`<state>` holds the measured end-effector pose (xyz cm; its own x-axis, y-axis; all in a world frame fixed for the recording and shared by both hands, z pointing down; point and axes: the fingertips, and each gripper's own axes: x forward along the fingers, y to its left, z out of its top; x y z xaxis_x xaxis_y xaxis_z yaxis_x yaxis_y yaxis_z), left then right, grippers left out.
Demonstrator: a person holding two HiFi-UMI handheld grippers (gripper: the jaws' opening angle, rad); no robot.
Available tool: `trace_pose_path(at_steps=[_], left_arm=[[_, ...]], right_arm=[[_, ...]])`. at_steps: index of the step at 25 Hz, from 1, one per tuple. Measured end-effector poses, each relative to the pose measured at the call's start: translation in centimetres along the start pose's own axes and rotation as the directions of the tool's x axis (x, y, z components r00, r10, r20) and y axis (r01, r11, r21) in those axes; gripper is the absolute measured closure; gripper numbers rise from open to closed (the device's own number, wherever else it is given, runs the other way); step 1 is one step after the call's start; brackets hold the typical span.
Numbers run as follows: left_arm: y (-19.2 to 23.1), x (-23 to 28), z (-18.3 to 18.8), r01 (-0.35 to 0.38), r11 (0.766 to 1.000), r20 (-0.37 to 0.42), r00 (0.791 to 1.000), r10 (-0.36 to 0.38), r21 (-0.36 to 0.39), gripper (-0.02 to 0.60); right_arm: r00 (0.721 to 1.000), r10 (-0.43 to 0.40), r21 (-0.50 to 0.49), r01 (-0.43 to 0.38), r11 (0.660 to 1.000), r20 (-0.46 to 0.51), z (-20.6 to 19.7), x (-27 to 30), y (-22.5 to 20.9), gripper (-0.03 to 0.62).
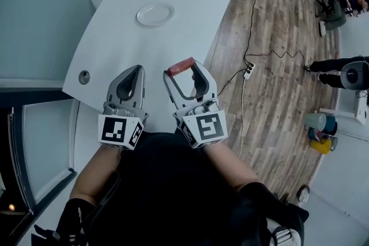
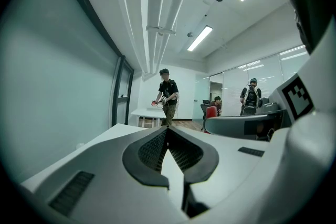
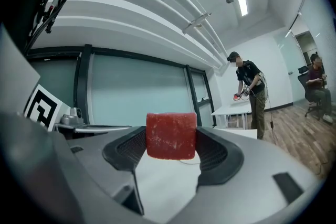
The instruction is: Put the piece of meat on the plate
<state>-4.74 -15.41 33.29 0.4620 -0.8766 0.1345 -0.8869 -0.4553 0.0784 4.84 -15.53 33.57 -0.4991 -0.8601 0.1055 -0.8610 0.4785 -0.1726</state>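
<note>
While your right gripper (image 1: 183, 71) clamps the piece of meat (image 1: 180, 64) over the table's (image 1: 190, 3) near edge in the head view, carry it forward to the plate (image 1: 155, 14), well ahead, and lower it before you release.

In the left gripper view, your left gripper (image 2: 167, 136) is pinched together and empty.

In the right gripper view, the piece of meat sits squarely between the pads, so keep it level. There is no readable writing, only square markers (image 1: 209, 127).

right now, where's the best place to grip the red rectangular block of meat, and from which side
As the right gripper has it: the red rectangular block of meat pinched across its two flat opposite faces, coming straight at the face between them. Those faces sit flush on the pads, so twisting seems unlikely.
</note>
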Motion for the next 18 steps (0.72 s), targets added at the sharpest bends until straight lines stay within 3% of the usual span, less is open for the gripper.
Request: trace_pose_path(at_steps=[4, 11, 18], left_arm=[[0.6, 0.8, -0.4, 0.012, 0.999, -0.019, 1.0, -0.013, -0.031, 0.58], [5.8, 6.4, -0.6, 0.01, 0.994, -0.021, 1.0, -0.013, -0.107, 0.58], [9.1, 8.7, -2.0, 0.003, 0.994, -0.036, 0.999, -0.007, -0.113, 0.58]], right_arm=[[0.999, -0.027, -0.017, 0.027, 1.0, -0.03, 0.1, 0.6, -0.3, 0.303], [0.997, -0.053, -0.007, 0.053, 0.999, -0.05, -0.8, 7.8, -1.6, 0.303], [0.994, -0.086, -0.025, 0.085, 0.996, -0.07, -2.1, 10.9, -2.6, 0.303]])
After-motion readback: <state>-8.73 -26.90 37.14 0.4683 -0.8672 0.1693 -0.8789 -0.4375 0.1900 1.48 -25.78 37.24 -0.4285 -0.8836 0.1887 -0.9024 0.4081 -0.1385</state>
